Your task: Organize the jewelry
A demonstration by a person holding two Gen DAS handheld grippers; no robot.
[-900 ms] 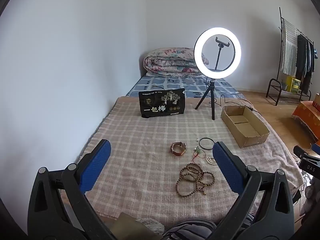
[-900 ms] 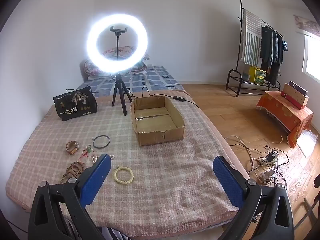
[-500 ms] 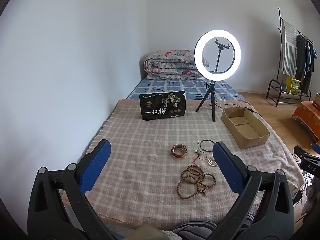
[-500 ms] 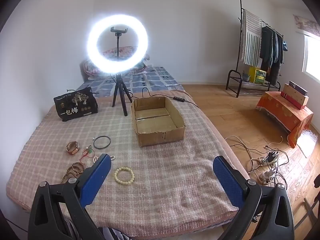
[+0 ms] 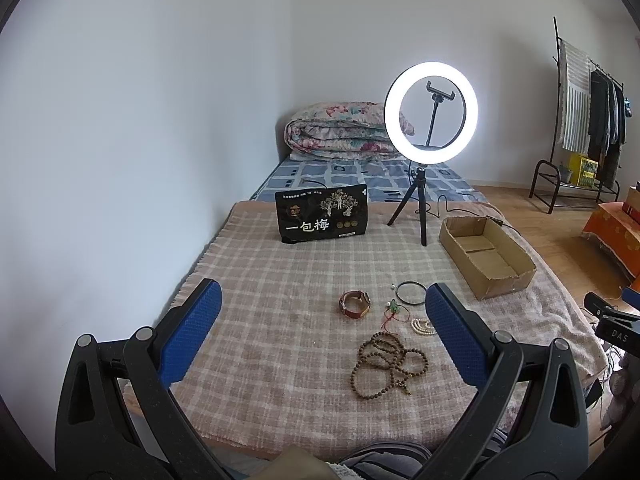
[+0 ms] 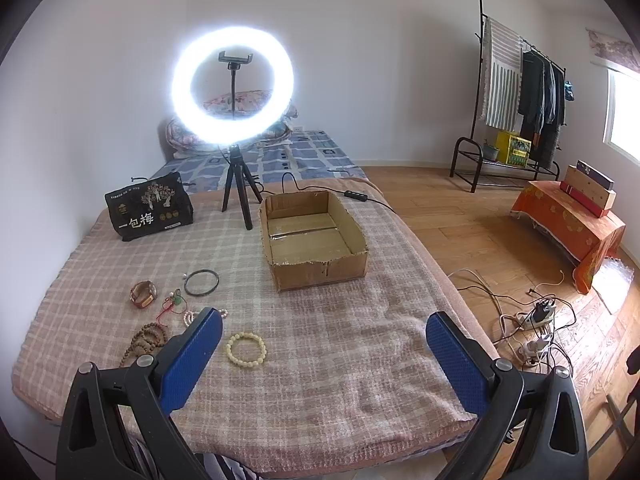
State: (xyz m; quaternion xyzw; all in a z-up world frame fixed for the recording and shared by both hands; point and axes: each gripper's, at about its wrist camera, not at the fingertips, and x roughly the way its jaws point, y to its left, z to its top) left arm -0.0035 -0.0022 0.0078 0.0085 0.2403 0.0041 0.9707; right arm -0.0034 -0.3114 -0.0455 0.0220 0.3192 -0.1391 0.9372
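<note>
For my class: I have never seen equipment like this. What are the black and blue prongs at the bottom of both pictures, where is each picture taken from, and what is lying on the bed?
There is no robot here: a person holds a two-finger gripper in each hand, with a camera looking along its fingers. One picture is from the left gripper, the other from the right gripper. Both sets of jaws stand wide open and hold nothing. On the checked pink blanket lie a long string of brown wooden beads, a cream bead bracelet, a thin black ring bangle and a red-brown watch-like band. The open, empty cardboard box sits nearby.
</note>
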